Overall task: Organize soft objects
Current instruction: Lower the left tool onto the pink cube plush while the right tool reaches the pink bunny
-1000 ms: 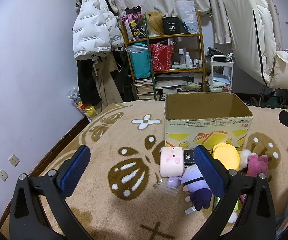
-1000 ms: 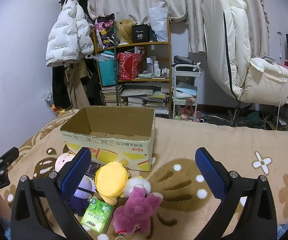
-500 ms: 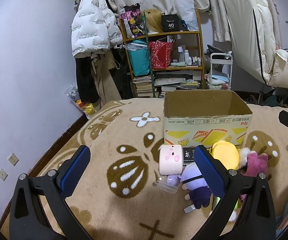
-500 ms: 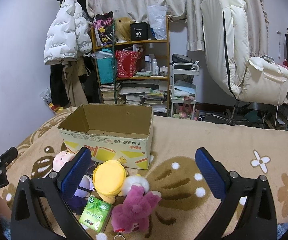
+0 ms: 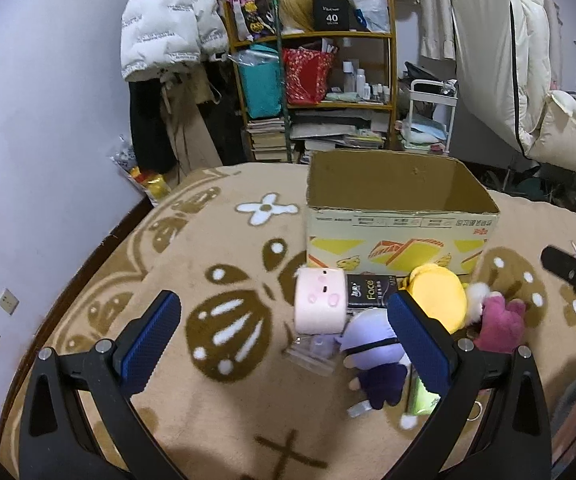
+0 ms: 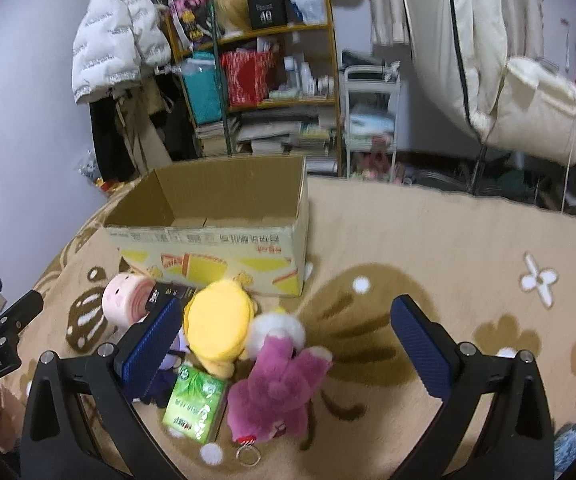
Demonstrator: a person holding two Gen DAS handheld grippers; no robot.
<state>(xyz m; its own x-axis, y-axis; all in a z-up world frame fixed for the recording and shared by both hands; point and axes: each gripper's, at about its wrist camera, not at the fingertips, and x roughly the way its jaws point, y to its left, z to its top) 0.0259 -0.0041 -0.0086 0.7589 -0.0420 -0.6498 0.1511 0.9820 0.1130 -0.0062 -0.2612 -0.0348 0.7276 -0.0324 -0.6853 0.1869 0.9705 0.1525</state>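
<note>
An open cardboard box [image 5: 401, 220] [image 6: 216, 236] stands on the patterned rug. In front of it lie a pink marshmallow plush [image 5: 320, 300] [image 6: 124, 300], a yellow plush [image 5: 441, 294] [image 6: 218, 326], a purple doll [image 5: 373, 354], a magenta bear [image 5: 499, 324] [image 6: 278, 384], a black tissue pack [image 5: 367, 294] and a green tissue pack [image 6: 196, 404]. My left gripper [image 5: 284, 334] hovers open, with the pink plush between its fingers' lines. My right gripper [image 6: 286, 340] is open above the magenta bear and yellow plush.
A cluttered shelf [image 5: 327, 80] with books and bags stands behind the box, next to hanging coats [image 5: 164, 28]. A white cart [image 6: 369, 112] and a cream chair [image 6: 519, 92] are at the back right. A clear plastic wrapper [image 5: 311, 354] lies by the pink plush.
Both grippers have tilted down and come closer to the toy pile. The right view has swung left, so the bear now sits between its fingers. Both stay open.
</note>
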